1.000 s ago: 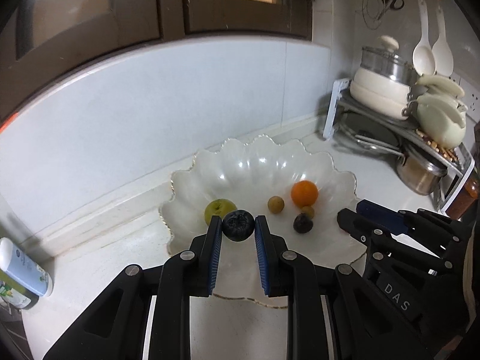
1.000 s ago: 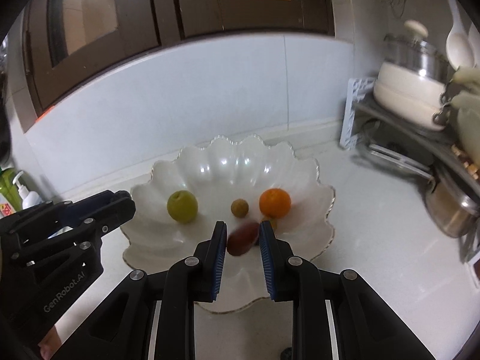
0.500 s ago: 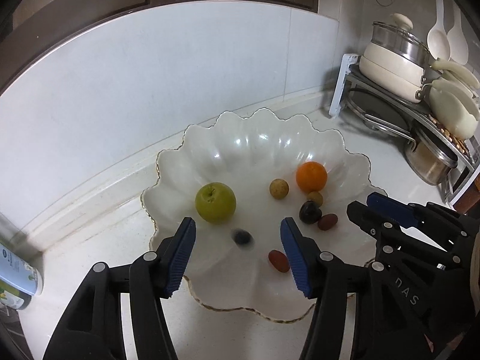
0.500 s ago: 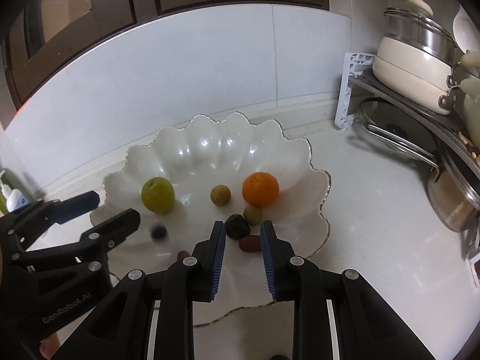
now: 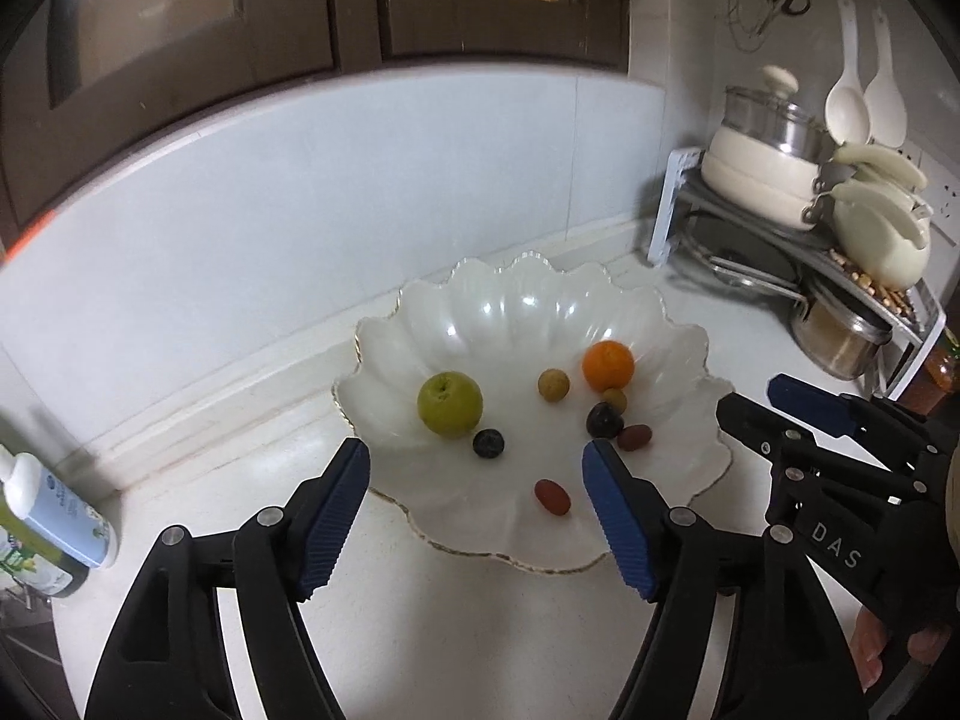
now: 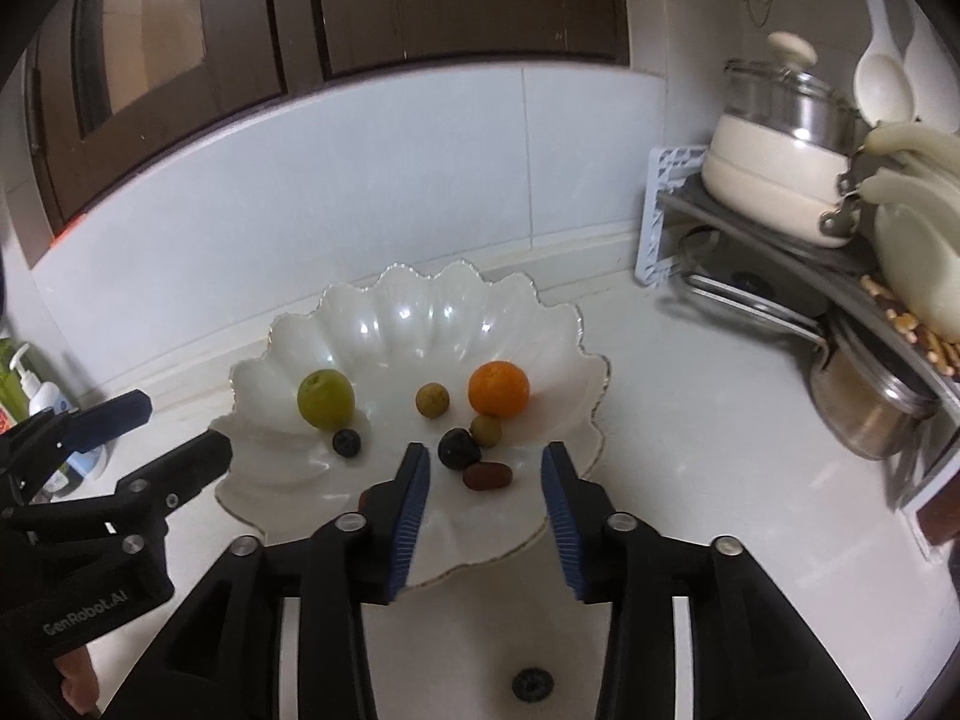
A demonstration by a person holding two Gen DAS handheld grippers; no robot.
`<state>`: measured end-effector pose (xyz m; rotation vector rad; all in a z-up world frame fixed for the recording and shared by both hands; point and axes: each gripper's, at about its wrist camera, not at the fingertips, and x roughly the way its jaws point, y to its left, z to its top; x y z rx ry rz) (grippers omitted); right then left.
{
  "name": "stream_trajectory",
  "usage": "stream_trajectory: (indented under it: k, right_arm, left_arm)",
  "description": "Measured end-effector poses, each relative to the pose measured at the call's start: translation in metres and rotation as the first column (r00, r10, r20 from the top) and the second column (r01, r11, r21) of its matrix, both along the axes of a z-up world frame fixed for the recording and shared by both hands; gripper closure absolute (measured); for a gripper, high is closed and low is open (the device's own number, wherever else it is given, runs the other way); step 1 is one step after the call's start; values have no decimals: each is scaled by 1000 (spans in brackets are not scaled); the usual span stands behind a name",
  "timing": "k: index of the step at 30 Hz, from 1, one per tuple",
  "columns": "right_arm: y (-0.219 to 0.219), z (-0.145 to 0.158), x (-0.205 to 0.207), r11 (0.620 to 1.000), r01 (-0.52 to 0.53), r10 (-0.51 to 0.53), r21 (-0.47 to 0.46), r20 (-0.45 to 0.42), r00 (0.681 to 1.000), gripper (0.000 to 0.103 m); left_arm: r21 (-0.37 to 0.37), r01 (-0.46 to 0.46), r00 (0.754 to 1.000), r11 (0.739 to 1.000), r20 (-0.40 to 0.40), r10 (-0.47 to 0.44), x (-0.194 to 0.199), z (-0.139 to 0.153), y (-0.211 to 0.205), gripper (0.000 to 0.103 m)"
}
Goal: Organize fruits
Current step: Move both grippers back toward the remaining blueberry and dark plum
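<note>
— Blue ribbed pads come first: the left gripper has its jaws spread wide with nothing between them, over the near rim of the bowl.

— And the other one?

— The right gripper is parted too, though less widely, and holds nothing. Its fingertips frame a dark red date lying in the bowl, apart from both pads.

— Where does the fruit sit?

— All of it lies inside the white scalloped bowl on the pale countertop. Nearest the left gripper is a small red oblong fruit, alone near the front. Further in, a dark blue berry lies just beside the green apple; whether they touch, I cannot tell.

— And on the right side of the bowl?

— A dark plum sits just beside the date, with a small olive-coloured round fruit behind it, close against the orange. A tan round fruit sits by itself left of the orange, near the middle.

— Anything beyond the bowl?

— A bottle with a blue label lies at the far left by the wall. Off to the right stands a metal rack bearing a cream pot with a glass lid, and a steel pot under it. White spoons hang on the wall above.
</note>
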<state>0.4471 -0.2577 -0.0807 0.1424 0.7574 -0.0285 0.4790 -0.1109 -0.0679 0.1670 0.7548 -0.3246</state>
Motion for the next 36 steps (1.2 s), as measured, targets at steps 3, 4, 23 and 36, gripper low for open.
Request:
stream_trajectory:
  k: [3, 4, 23, 36]
  right_arm:
    - [-3, 11, -16, 1000, 23, -23, -8, 31, 999, 57]
    - [-4, 14, -20, 999, 31, -31, -13, 39, 999, 57]
    - [-9, 55, -109, 976, 208, -195, -67, 160, 968, 47]
    - [7, 43, -145, 958, 278, -266, -66, 147, 953, 47]
  left_arm:
    - [-8, 22, 999, 1000, 39, -21, -13, 12, 1, 22]
    - [-4, 28, 998, 1000, 59, -27, -19, 17, 0, 20]
    - [-36, 147, 978, 988, 154, -140, -84, 46, 3, 14]
    - [-35, 281, 948, 959, 166, -272, -108, 38, 6, 14]
